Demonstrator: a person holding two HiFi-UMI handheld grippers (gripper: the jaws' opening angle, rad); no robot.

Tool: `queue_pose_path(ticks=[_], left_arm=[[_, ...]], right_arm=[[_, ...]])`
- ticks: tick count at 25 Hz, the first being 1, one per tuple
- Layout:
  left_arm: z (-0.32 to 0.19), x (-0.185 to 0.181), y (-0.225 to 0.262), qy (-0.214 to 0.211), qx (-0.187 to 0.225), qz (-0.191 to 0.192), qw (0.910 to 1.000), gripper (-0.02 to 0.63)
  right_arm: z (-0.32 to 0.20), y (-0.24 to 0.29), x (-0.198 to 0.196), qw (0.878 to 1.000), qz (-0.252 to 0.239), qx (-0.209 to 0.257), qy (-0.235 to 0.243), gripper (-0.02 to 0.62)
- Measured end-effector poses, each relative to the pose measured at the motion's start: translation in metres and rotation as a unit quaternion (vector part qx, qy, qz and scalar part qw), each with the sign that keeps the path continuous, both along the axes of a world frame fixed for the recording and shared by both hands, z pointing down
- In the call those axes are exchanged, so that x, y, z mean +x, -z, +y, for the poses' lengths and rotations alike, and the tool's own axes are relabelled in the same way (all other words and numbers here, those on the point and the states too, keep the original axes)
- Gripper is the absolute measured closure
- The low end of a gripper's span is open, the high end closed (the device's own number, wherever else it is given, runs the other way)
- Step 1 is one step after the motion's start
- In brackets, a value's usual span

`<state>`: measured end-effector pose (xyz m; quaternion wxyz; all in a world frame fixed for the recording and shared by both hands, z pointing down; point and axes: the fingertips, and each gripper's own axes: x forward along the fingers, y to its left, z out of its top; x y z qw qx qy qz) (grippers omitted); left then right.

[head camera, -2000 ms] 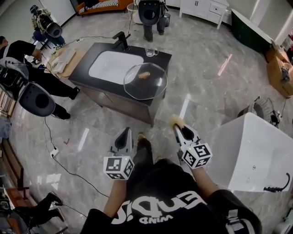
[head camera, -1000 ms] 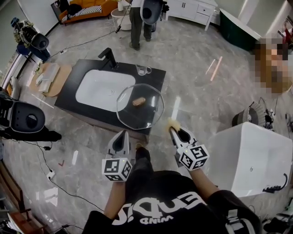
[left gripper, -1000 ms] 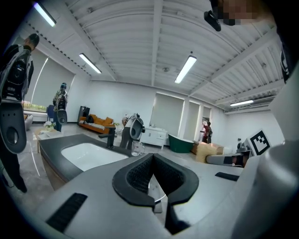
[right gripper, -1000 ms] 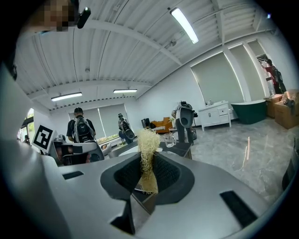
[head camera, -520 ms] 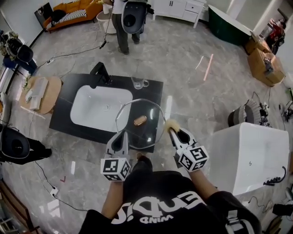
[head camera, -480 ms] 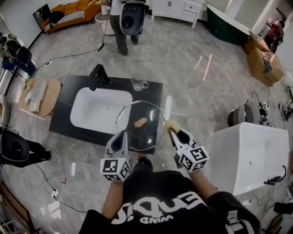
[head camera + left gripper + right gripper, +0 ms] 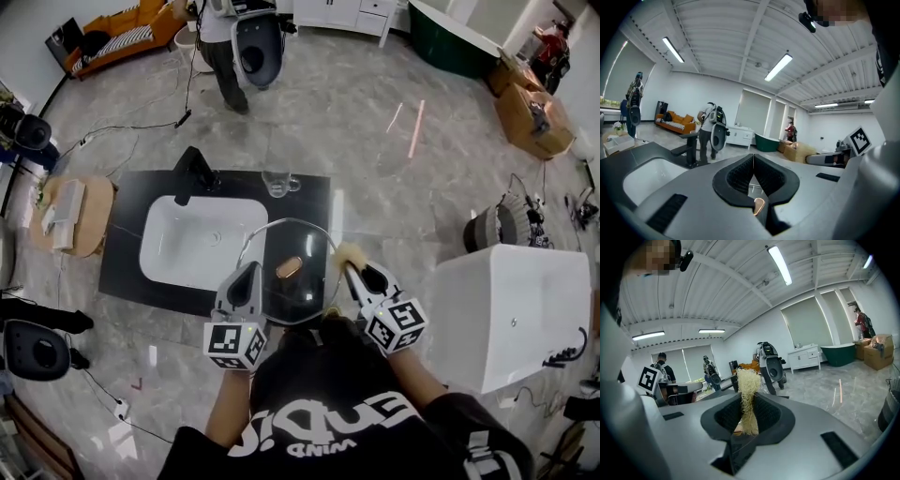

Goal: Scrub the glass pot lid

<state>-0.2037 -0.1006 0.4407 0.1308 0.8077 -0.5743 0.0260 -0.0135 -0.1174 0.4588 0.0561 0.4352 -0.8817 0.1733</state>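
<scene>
no scrubbing yet: the right tool [image 7: 349,269] grips a straw scrubber [image 7: 352,251], the left tool [image 7: 250,273] is clenched empty, and the glass lid [image 7: 302,242] lies seemingly untouched on the table [image 7: 312,190].

- Grey marble floor [image 7: 375,159]: polished, is throwing back streaks of light all around me.
- Black vanity counter [image 7: 122,262], white basin [image 7: 202,246], black tap [image 7: 195,169]: are standing just ahead of me.
- Orange sofa [image 7: 112,37]: is sitting by the far wall, to my left.
- White cabinet [image 7: 342,11], dark green tub [image 7: 450,37]: are lining the far side.
- White bathtub [image 7: 511,314]: is standing to my right.
- Ribbed white ceiling [image 7: 740,42]: strip lights [image 7: 778,67] are glowing.
- Tall windows [image 7: 811,324]: pale blinds are covering them.
</scene>
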Motion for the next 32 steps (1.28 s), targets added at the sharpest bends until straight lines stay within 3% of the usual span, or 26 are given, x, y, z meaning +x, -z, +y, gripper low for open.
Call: queue_pose_path(ticks=[5,10,13,15,20,26,32], left_arm=[[-0.008,0.012,-0.002,-0.013,-0.004,-0.003,0.9999,0.579],[-0.016,0.015,-0.003,-0.018,-0.003,-0.005,0.9998,0.465],[-0.025,0.022,-0.007,-0.029,-0.004,-0.004,0.9996,0.35],[-0.03,0.027,-0.01,-0.044,-0.004,-0.016,0.9989,0.309],[-0.037,0.04,-0.029,-0.088,-0.032,-0.069,0.9932,0.301],[-0.034,0.064,-0.077,-0.165,-0.084,-0.143,0.9723,0.301],[-0.03,0.079,-0.131,-0.226,-0.144,-0.197,0.943,0.305]], right_arm=[[-0.019,0.002,0.01,1.0,-0.003,0.005,0.011,0.538],[-0.04,0.005,0.007,1.0,-0.008,0.015,0.024,0.538],[-0.049,0.003,0.009,0.999,-0.009,0.018,0.028,0.538],[-0.053,-0.001,0.012,0.999,-0.011,0.015,0.026,0.538],[-0.058,-0.004,0.017,1.0,-0.017,0.012,0.024,0.538],[-0.061,-0.005,0.028,1.0,-0.021,0.009,0.014,0.538],[-0.06,-0.008,0.038,1.0,-0.025,0.006,0.005,0.538]])
